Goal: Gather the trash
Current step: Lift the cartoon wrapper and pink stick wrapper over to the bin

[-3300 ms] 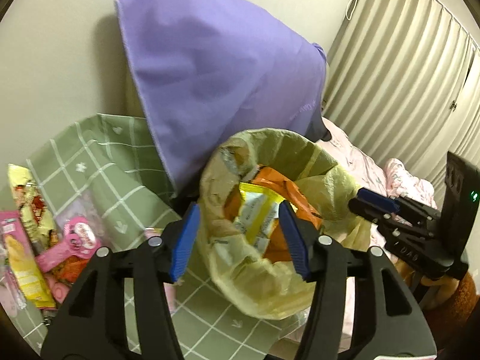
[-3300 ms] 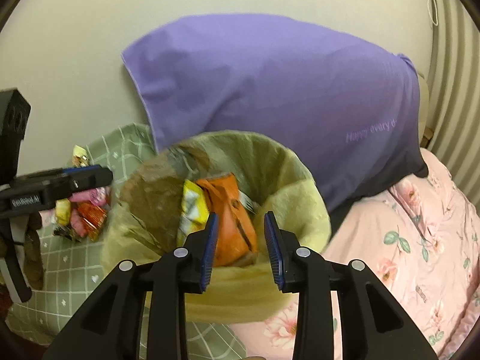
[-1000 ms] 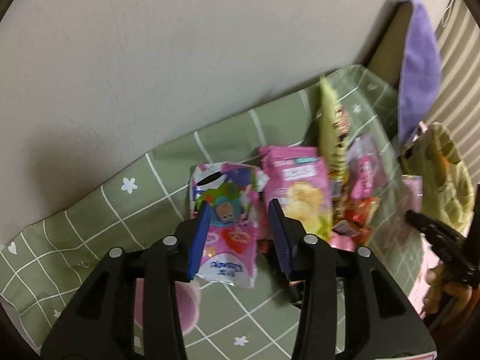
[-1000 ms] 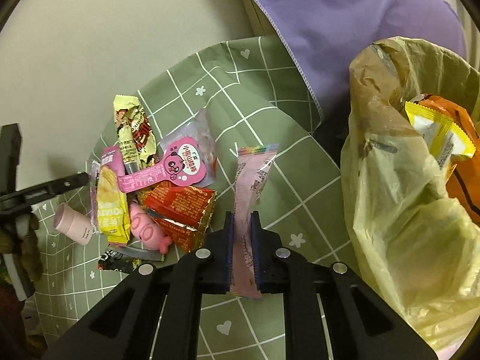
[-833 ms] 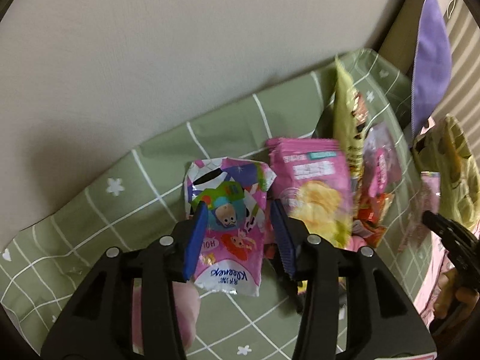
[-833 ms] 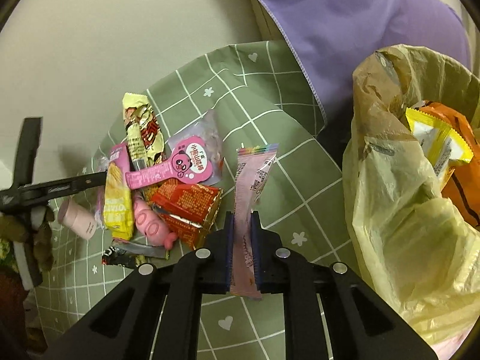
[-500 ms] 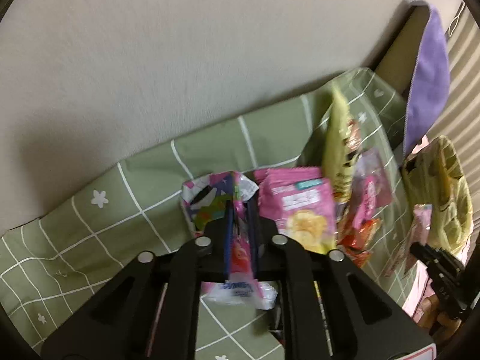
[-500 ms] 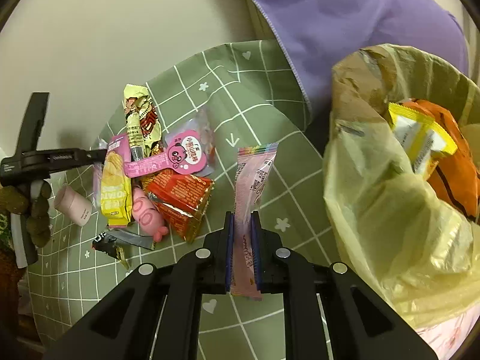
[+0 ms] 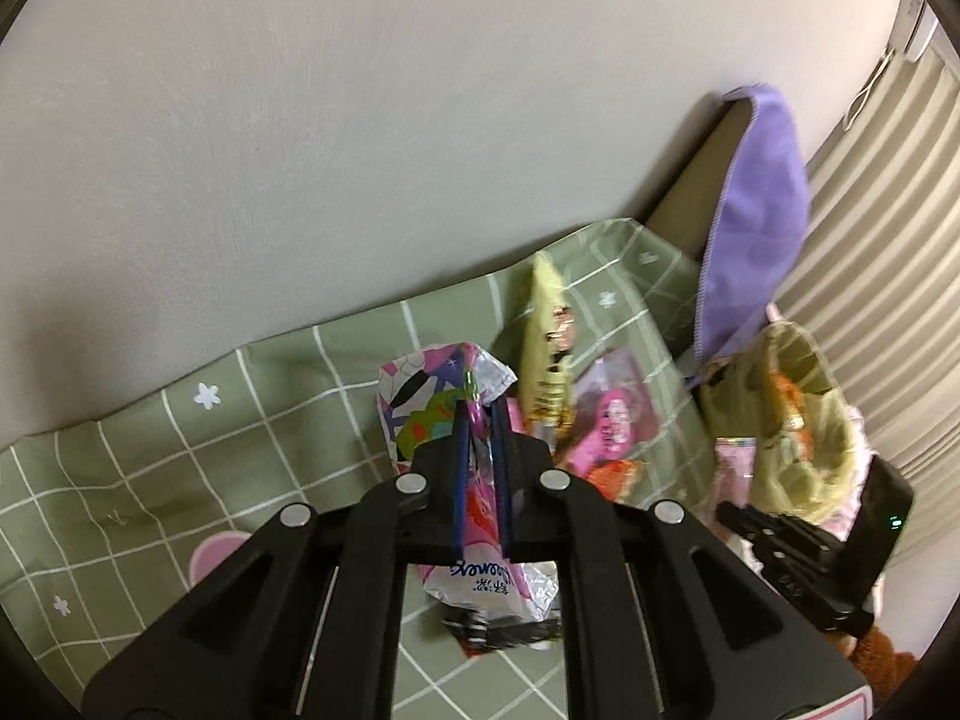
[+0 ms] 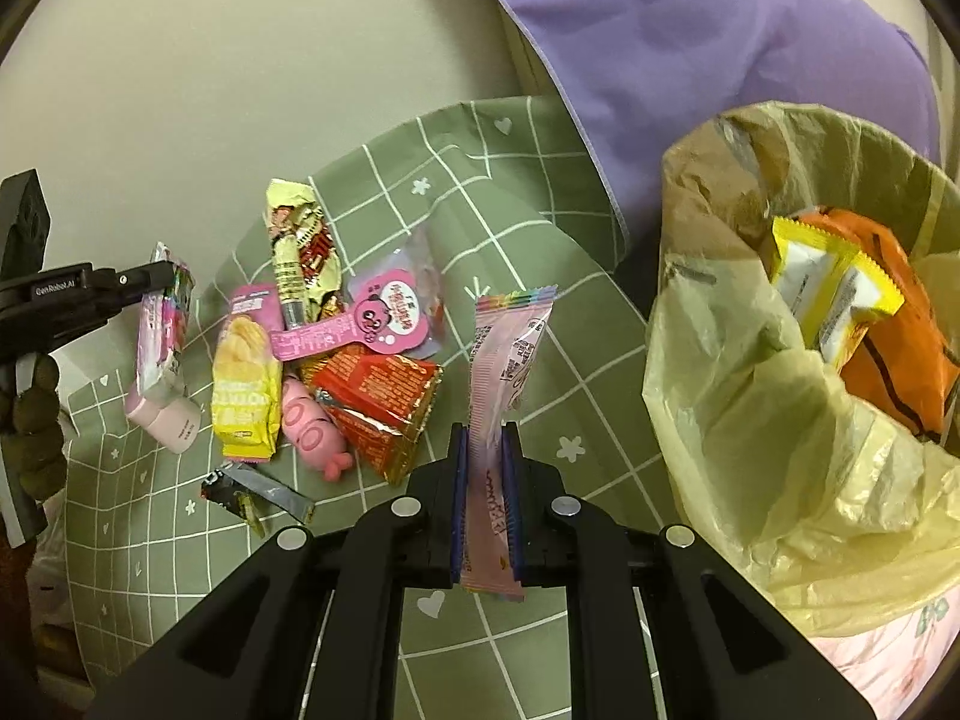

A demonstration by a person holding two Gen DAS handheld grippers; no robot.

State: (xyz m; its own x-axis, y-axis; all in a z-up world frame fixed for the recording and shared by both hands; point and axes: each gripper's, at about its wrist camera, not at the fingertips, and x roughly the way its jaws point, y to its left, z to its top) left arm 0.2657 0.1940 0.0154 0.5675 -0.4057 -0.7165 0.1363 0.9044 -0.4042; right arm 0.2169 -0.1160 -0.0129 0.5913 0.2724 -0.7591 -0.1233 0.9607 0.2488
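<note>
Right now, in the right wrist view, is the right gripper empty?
No, the right gripper is clamped on a long pink wrapper that sticks up between its fingers, beside the yellow trash bag.

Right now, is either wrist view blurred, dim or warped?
Left wrist: dim and soft, the snack pile smeared, the wall line bowed, dark corners. Right wrist: sharper and brighter, print on the pink wrapper shows; same fisheye bending, shadow under the purple cloth.

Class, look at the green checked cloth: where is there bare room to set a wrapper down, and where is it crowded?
Bare cloth lies between the snack pile and the yellow trash bag, and near the bottom edge. The pile itself is crowded.
</note>
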